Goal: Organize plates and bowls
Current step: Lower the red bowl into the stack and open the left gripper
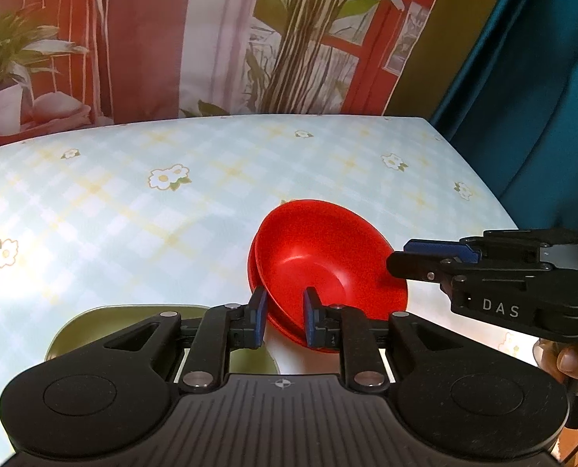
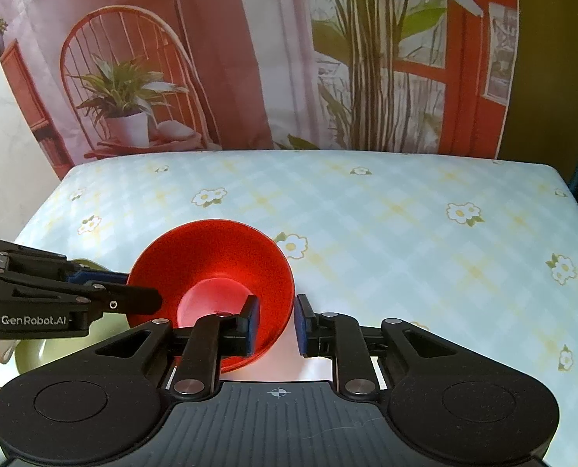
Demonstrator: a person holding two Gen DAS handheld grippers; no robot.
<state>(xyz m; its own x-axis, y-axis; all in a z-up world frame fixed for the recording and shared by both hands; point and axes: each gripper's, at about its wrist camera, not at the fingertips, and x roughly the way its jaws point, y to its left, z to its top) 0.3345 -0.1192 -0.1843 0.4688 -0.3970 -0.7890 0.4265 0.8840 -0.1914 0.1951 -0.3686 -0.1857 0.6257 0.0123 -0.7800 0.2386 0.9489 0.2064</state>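
- The left gripper (image 1: 285, 311) stood with its jaws only narrowly apart, straddling the near-left rim of the red bowl (image 1: 328, 268): one pad outside the wall, the other inside. Whether the pads were pressing on the rim I could not tell.
- The right gripper (image 2: 277, 319) was likewise barely parted, with the bowl's near-right wall between its jaws. A sliver of tablecloth showed between the wall and the outer pad, so it seemed to have no firm grip.
- The bowl therefore lay between the two tools, its middle a little farther off than both: to the right of the left gripper and to the left of the right one. Both were equally near, each at its own side of the rim.
- The bowl was round, so no long axis mattered; what counted, I judged, was that the two holds faced each other across it, so any lift or release would need both hands together to keep it level.
- A second red rim (image 1: 252, 268) peeped out beneath the bowl on its left, so it appeared to sit nested in another red piece.
- A green dish (image 1: 79, 330) lay on the near left, partly under the left gripper.
- All of it stood on the flowered table (image 1: 133, 202).
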